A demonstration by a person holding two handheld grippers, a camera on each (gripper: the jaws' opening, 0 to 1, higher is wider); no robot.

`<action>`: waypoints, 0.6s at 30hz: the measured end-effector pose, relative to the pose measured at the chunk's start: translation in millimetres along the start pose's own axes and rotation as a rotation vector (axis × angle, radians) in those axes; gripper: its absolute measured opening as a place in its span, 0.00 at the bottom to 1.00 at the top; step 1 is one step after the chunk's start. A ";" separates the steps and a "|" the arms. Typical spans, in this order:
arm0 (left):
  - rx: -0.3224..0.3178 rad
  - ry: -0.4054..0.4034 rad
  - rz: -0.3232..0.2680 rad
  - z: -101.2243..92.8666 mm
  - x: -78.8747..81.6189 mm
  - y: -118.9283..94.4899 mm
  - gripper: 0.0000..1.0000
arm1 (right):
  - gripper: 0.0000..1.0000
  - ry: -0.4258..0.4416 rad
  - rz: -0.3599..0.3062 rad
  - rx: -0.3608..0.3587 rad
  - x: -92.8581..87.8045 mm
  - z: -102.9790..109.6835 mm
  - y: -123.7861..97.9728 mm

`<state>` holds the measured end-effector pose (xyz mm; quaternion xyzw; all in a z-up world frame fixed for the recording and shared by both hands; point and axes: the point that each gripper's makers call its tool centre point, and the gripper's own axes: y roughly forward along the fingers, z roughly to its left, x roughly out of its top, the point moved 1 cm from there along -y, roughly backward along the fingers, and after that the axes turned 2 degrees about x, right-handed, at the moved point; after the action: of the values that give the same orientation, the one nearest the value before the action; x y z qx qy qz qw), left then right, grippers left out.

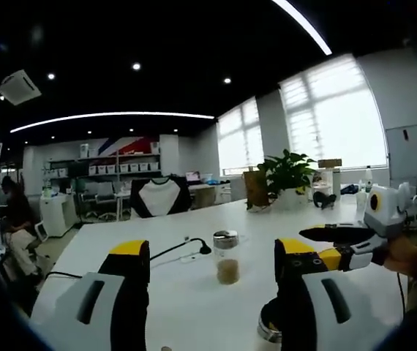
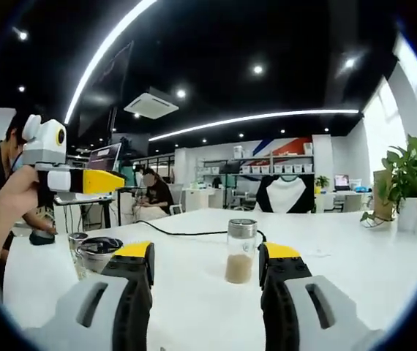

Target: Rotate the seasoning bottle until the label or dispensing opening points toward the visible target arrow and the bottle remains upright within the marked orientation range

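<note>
A clear glass seasoning bottle with a silver cap stands upright on the white table; brown seasoning fills its lower part. My left gripper is open, its yellow-tipped jaws wide apart, and the bottle stands farther off, between them in the view. My right gripper is open too, with the bottle beyond it, nearer its right jaw. Each gripper also shows in the other's view, hand-held above the table: the right gripper from the right, the left gripper from the left.
A black cable runs across the table behind the bottle. A metal-lidded container sits near my left gripper's right jaw. A small glass jar and a bowl stand at the left. A potted plant stands farther back.
</note>
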<state>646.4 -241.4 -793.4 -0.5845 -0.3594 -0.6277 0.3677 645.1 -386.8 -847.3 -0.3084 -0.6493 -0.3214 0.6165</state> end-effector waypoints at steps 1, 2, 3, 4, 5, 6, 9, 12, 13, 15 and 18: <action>-0.001 -0.003 0.000 0.2 -0.5 3.1 0.73 | 0.57 0.001 0.003 0.000 -0.2 -3.1 4.7; -0.005 -0.007 0.001 0.6 -1.4 8.1 0.73 | 0.57 0.003 0.006 0.000 -0.9 -4.8 7.5; -0.008 -0.011 0.006 0.3 -2.0 11.2 0.73 | 0.57 0.003 0.008 0.000 -1.7 -6.0 10.2; -0.017 -0.018 0.008 -0.9 -2.2 15.1 0.74 | 0.57 -0.004 0.015 -0.001 -4.0 -6.9 13.5; -0.022 -0.022 0.005 -2.1 -1.7 17.8 0.74 | 0.57 -0.015 0.025 -0.007 -7.2 -8.8 16.7; -0.030 -0.018 0.005 -3.7 -1.3 22.1 0.74 | 0.57 -0.015 0.029 -0.007 -9.3 -8.9 18.3; -0.035 -0.011 0.008 -3.8 -1.5 28.5 0.74 | 0.57 -0.014 0.035 -0.003 -12.0 -10.0 21.6; -0.037 -0.029 0.010 0.3 -3.1 43.9 0.74 | 0.57 -0.010 0.051 -0.010 -15.9 -18.1 34.5; -0.038 -0.038 0.012 0.5 -4.0 47.7 0.74 | 0.57 0.001 0.059 -0.013 -17.9 -20.6 37.5; -0.045 -0.047 0.015 0.2 -5.7 52.7 0.74 | 0.57 0.010 0.059 -0.016 -19.3 -22.5 40.6; -0.051 -0.051 0.023 1.4 -9.3 64.5 0.74 | 0.57 0.015 0.061 -0.021 -21.5 -25.8 46.6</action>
<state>704.3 -270.1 -801.2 -0.6136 -0.3456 -0.6173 0.3506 698.8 -379.4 -866.2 -0.3321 -0.6315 -0.3114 0.6277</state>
